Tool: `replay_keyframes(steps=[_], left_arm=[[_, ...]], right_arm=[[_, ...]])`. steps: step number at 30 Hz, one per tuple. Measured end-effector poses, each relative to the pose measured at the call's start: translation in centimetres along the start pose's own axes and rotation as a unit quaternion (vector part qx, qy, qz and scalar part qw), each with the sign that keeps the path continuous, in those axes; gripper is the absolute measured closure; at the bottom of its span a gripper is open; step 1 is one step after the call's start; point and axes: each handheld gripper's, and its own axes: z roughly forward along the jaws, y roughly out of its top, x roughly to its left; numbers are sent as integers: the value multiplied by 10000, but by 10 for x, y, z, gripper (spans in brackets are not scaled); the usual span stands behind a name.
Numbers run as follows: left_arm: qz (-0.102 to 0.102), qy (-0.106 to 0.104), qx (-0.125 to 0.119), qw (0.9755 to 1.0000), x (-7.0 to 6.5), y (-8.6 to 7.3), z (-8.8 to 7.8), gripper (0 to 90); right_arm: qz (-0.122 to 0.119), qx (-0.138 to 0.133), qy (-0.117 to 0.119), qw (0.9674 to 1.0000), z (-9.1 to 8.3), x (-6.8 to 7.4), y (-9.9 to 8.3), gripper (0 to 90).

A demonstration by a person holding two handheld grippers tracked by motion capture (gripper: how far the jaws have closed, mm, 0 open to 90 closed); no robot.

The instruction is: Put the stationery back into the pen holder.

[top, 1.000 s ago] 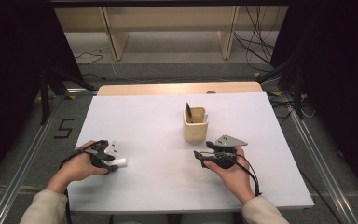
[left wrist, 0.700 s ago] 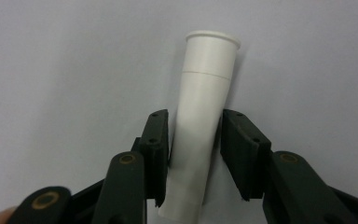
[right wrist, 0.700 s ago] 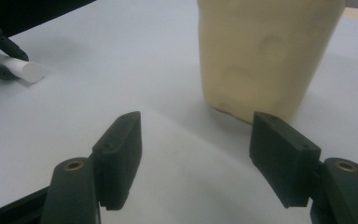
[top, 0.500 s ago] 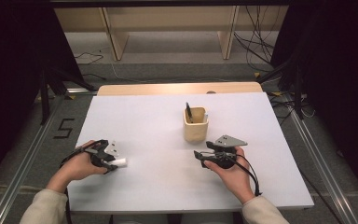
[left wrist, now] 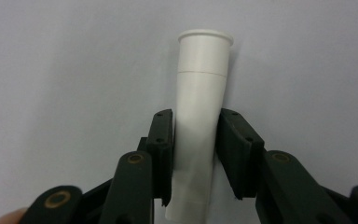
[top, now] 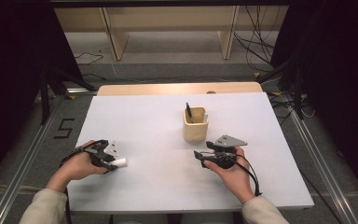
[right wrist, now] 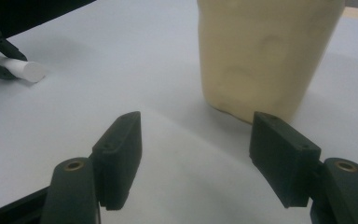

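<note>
High view: white table (top: 158, 186), person's forearms enter from the bottom edge. Left gripper (top: 113, 161) low at the table's left side, a white tube (top: 120, 162) sticking out from between its jaws toward the table's middle. Right gripper (top: 203, 157) sits right of centre, just in front of a beige cup (top: 195, 131). The cup stands upright near the table's middle; a dark pen (top: 188, 112) leans inside it, a second pale item beside the pen too small to identify.

Left gripper view: the tube (left wrist: 199, 116) runs straight up between the two black jaws, capped end farthest from the camera, lying on the table surface. Both pads (left wrist: 164, 140) lie against the tube's sides and its soft body looks pinched in there. Jaws have just been closing, narrow gap now, clamped on the tube.

Right gripper view: jaws stand wide apart, nothing between the pads (right wrist: 121, 149), bare table beneath. Cup (right wrist: 265, 51) looms close ahead, nearer the right-hand jaw, not touching. Far off at upper left, the left gripper (right wrist: 0, 58) with the tube's round end (right wrist: 25, 70) showing
</note>
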Motion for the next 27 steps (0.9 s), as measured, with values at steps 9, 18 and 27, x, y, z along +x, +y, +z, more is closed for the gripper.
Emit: replay_keyframes(steps=[9,18,27], left_arm=[[82,-71,-27,9999,0,-1,0,692],[108,-67,-47,9999,0,-1,0,697],[18,-27,-98,9999,0,-2,-1,699]], right_arm=[[1,12,-1,10000,0,0,0,351],[6,7,4,10000,0,0,0,351],[4,-11,12,10000,0,0,0,351]])
